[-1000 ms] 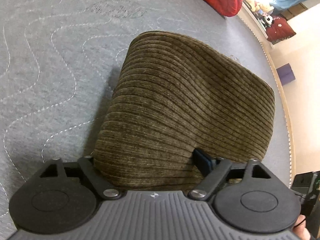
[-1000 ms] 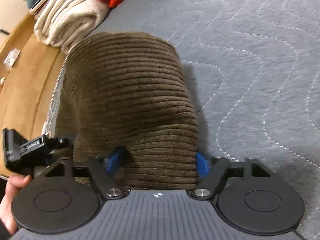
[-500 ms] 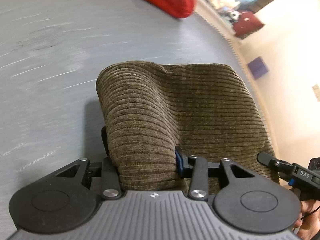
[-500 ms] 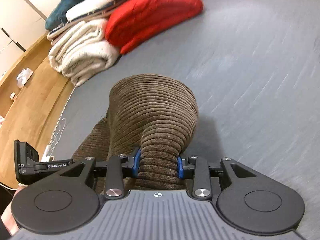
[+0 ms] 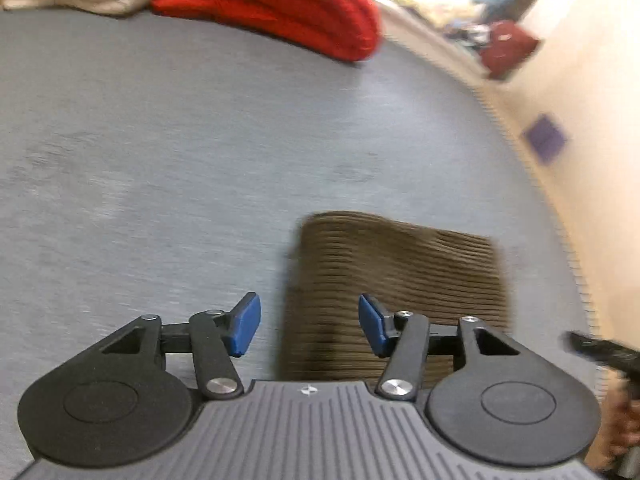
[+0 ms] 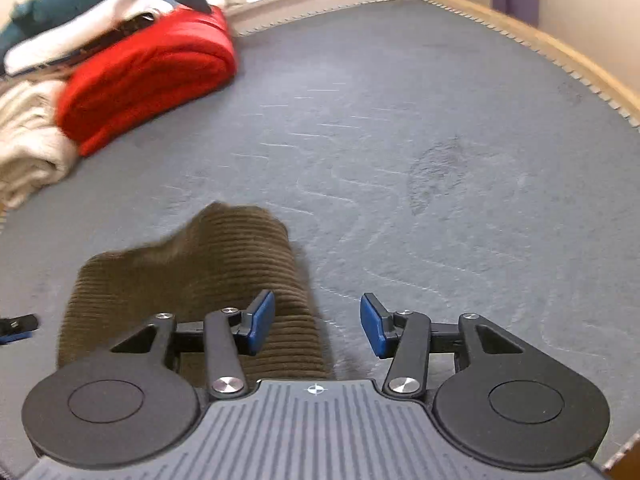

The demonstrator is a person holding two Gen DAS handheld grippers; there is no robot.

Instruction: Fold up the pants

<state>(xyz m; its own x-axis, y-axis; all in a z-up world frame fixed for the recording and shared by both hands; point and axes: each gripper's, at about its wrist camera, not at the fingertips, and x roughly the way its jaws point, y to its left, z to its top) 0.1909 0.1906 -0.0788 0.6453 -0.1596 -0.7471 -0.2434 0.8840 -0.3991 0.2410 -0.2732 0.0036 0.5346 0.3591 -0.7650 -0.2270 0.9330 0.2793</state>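
One pair of brown corduroy pants [image 5: 394,280], folded into a compact block, lying flat on a grey quilted mattress [image 5: 180,140]. Left wrist view: the block sits at about 5 o'clock, its left edge running between the two blue pads. Right wrist view: the same pants [image 6: 192,276] sit at about 7 o'clock, the far corner raised in a small peak, ribs running crosswise.

Two hand-held grippers, both empty.
- Left gripper [image 5: 310,326]: jaws spread wide, nothing between the pads; the right pad hangs over the fabric, the left pad over bare mattress. Whether either pad touches the cloth cannot be told.
- Right gripper [image 6: 318,328]: jaws likewise wide apart, gripping nothing; the left pad sits over the right margin of the pants, the right pad over mattress.

Surroundings, outward:
- Red knitted bundle [image 5: 276,4], folded, at 12 o'clock in the left view and 10 o'clock in the right view, well apart from the pants.
- Cream blanket [image 6: 28,148], folded, touching the red bundle on its left side.
- Teal and white textiles [image 6: 92,4] stacked on top of the red bundle.
- Wooden bed edge [image 6: 560,48] at 2 o'clock in the right view.
- Purple block [image 5: 544,140], blurred, beyond the mattress edge at 3 o'clock in the left view.
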